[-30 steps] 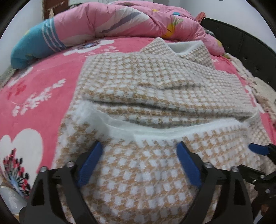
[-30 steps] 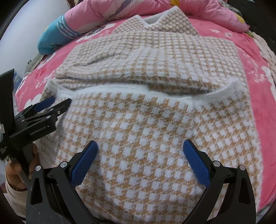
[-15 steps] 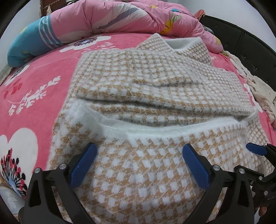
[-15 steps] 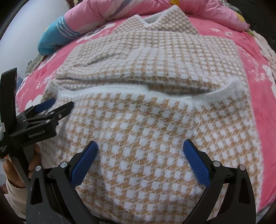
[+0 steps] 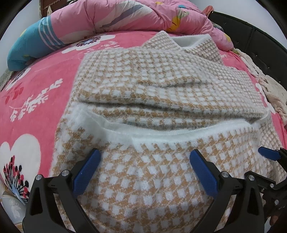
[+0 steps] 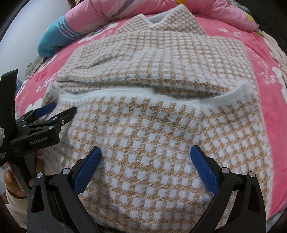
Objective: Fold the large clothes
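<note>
A tan-and-white houndstooth sweater point(image 5: 161, 86) lies flat on the pink bed, collar at the far end. Its sleeves are folded across the chest, and the lower part is folded up, with a white fuzzy hem band point(image 5: 161, 132) across the middle. My left gripper point(image 5: 145, 156) hovers open over the near left of that folded part, holding nothing. My right gripper point(image 6: 146, 152) is open over the near middle of the sweater point(image 6: 161, 125), also empty. Each gripper shows in the other's view: the left gripper point(image 6: 57, 111) at the sweater's left edge, the right gripper point(image 5: 269, 156) at its right edge.
A pink flowered sheet point(image 5: 41, 93) covers the bed. A bunched pink and blue quilt point(image 5: 125, 16) lies along the far end. A cream knitted cloth point(image 5: 274, 89) and a black bed frame point(image 5: 260, 41) are on the right. A hand point(image 6: 10, 181) holds the left gripper.
The left gripper's jaws have spread a little wider and its view has shifted slightly. The right gripper has hardly moved. The sweater lies as before.
</note>
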Demonstrator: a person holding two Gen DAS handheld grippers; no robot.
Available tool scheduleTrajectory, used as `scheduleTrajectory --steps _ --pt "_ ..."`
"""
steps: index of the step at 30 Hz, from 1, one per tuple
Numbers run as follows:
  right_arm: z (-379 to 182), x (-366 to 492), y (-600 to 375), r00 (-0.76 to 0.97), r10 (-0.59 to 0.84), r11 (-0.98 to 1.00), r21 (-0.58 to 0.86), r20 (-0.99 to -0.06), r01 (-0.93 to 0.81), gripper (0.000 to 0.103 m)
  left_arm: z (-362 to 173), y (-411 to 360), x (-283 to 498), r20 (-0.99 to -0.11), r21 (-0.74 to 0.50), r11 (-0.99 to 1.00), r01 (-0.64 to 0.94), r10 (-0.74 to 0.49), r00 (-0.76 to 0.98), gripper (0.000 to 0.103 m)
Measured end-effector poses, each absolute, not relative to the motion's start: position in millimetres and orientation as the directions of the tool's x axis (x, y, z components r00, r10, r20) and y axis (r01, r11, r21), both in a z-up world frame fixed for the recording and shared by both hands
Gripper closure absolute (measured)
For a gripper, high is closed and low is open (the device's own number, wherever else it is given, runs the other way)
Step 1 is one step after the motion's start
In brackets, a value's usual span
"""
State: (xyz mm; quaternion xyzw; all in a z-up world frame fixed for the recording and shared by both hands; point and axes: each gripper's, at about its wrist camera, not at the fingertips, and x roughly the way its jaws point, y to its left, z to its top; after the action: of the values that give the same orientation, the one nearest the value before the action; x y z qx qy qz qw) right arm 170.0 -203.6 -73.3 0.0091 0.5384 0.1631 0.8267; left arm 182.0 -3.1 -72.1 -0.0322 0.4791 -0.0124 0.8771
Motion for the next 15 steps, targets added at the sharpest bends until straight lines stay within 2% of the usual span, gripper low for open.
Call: scheduleTrajectory --steps 15 --pt "-75 170 -203 0.371 0.274 0.949 0.185 -0.887 -0.257 0.008 -74 -5 172 -0.799 -0.044 0.999 -0.007 -0.031 0.600 0.004"
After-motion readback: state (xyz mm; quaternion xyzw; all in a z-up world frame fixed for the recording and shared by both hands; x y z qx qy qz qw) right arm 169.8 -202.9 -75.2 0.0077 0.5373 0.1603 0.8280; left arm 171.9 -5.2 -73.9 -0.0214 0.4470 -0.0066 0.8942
